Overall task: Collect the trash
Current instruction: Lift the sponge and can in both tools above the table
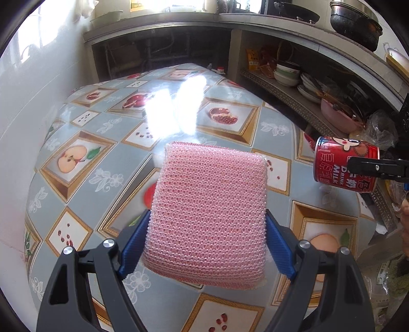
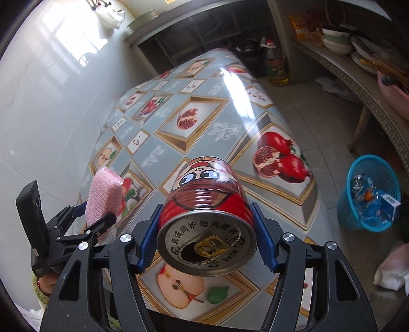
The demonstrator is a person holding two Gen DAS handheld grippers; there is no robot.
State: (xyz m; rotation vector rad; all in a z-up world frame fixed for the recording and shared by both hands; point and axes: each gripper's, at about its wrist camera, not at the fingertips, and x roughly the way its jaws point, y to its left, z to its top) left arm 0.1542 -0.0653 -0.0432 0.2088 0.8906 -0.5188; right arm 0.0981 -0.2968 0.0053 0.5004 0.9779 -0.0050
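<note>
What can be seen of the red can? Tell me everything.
The can is a red ribbed metal tin printed with a cartoon face and "DRINK MILK" lettering. Its silver end faces the right wrist camera, the gold pull tab pushed in over a dark opening. It lies on its side, tilted, lifted above the table, clamped between the blue pads of the right gripper. Nothing else touches it.

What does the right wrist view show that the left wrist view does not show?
Only the right wrist view shows the blue basket on the floor with trash in it, the oil bottle, and the can's opened top. Only the left wrist view shows the black pots on the counter. Both show the pink sponge in the left hand-held gripper, the red can in the right hand-held gripper, and the fruit-patterned tablecloth.
</note>
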